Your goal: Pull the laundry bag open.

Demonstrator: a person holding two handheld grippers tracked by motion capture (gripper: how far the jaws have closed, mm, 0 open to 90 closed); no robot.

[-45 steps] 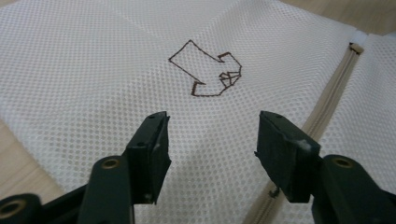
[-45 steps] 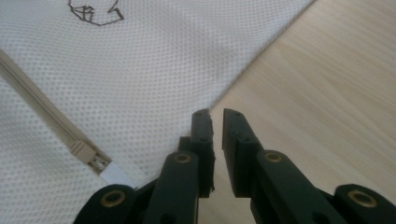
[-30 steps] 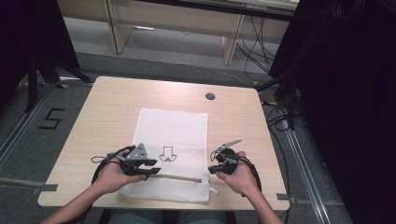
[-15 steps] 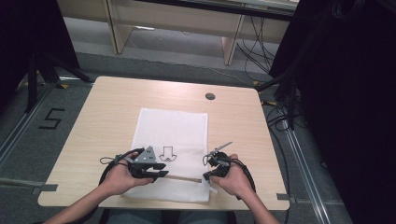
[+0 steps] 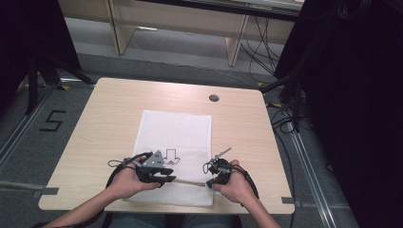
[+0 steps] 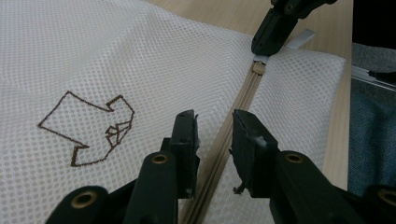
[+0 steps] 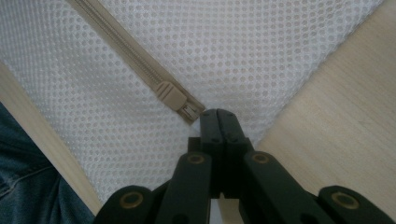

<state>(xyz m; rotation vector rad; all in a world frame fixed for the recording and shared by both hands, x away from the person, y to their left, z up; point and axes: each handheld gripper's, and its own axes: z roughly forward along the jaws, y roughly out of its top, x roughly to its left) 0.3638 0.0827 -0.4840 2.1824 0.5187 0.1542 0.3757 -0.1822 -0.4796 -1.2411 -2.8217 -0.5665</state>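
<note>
The right gripper [image 7: 217, 115] has its jaws pressed together at the end of the beige zipper [image 7: 116, 44], right by the slider [image 7: 173, 97]; whether they pinch the pull tab cannot be told. The left gripper [image 6: 214, 135] holds its jaws a little apart, straddling the zipper line farther along and gripping nothing. The zipper runs along the near edge of a white mesh bag [image 5: 173, 135] (marked with a brown arrow [image 6: 88, 128]) lying flat on the wooden table [image 5: 109, 104].
</note>
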